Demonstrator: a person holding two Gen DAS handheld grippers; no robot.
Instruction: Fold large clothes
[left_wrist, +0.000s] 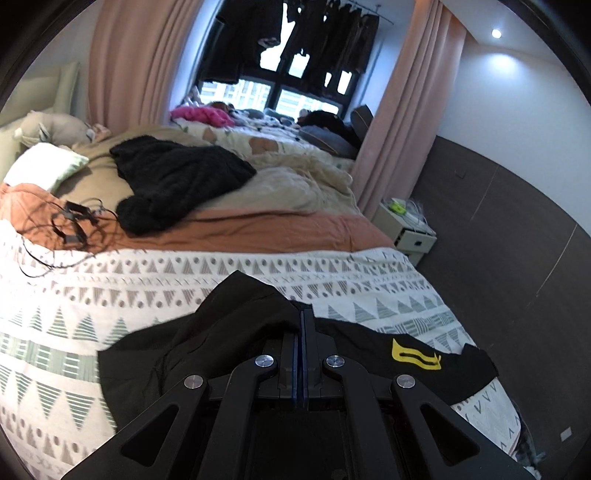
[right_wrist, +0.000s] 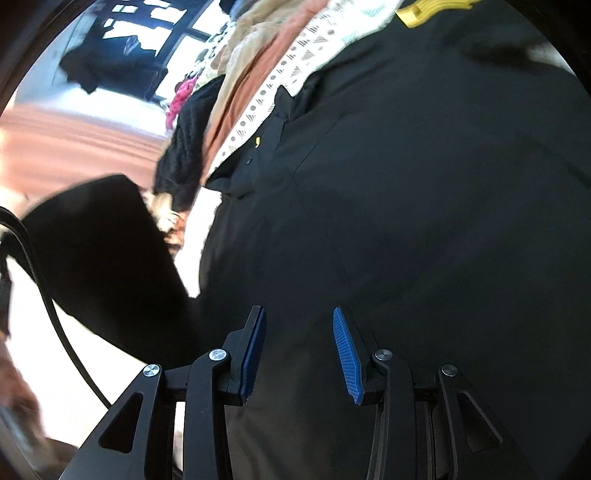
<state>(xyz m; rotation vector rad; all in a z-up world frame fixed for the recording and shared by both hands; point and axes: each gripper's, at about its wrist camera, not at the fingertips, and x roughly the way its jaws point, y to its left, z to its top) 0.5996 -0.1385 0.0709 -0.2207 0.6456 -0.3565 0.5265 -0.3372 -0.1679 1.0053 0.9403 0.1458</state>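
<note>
A large black shirt (left_wrist: 229, 332) with a yellow emblem (left_wrist: 415, 354) lies on the patterned blanket (left_wrist: 110, 295) of a bed. My left gripper (left_wrist: 302, 314) is shut on a raised fold of the shirt near its middle. In the right wrist view the same black shirt (right_wrist: 424, 184) fills most of the frame, with its buttoned collar placket (right_wrist: 258, 147) and the yellow emblem (right_wrist: 432, 9) at the top. My right gripper (right_wrist: 299, 317) is open just above the shirt's cloth, nothing between its blue pads (right_wrist: 345, 354).
A black fuzzy garment (left_wrist: 173, 181) and tangled black cables (left_wrist: 74, 221) lie further up the bed. A white bedside cabinet (left_wrist: 406, 229) stands right of the bed by the pink curtain (left_wrist: 399, 129). A black cable (right_wrist: 55, 314) hangs at the left of the right wrist view.
</note>
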